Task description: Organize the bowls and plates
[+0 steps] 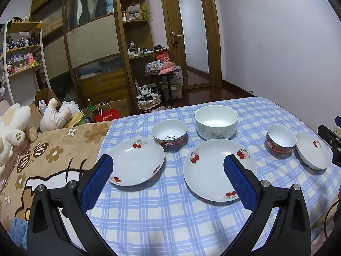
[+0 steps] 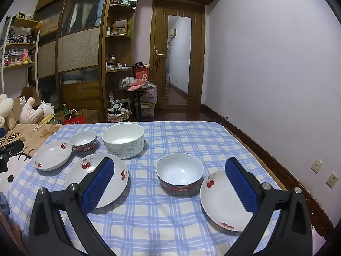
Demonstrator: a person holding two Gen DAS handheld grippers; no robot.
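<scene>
Blue-padded fingers of the left gripper (image 1: 168, 170) stand spread and empty over the checked cloth (image 1: 162, 217); the right gripper (image 2: 170, 172) is equally spread and empty. From the left gripper, the small cherry plate (image 1: 136, 163) lies at 11 o'clock, the large cherry plate (image 1: 213, 170) at 1 o'clock, partly behind the right finger. From the right gripper, a red-banded bowl (image 2: 180, 173) sits near 12 o'clock, another cherry plate (image 2: 221, 200) at 2 o'clock. Stacking likely goes best by pinching a rim squarely and lifting level.
</scene>
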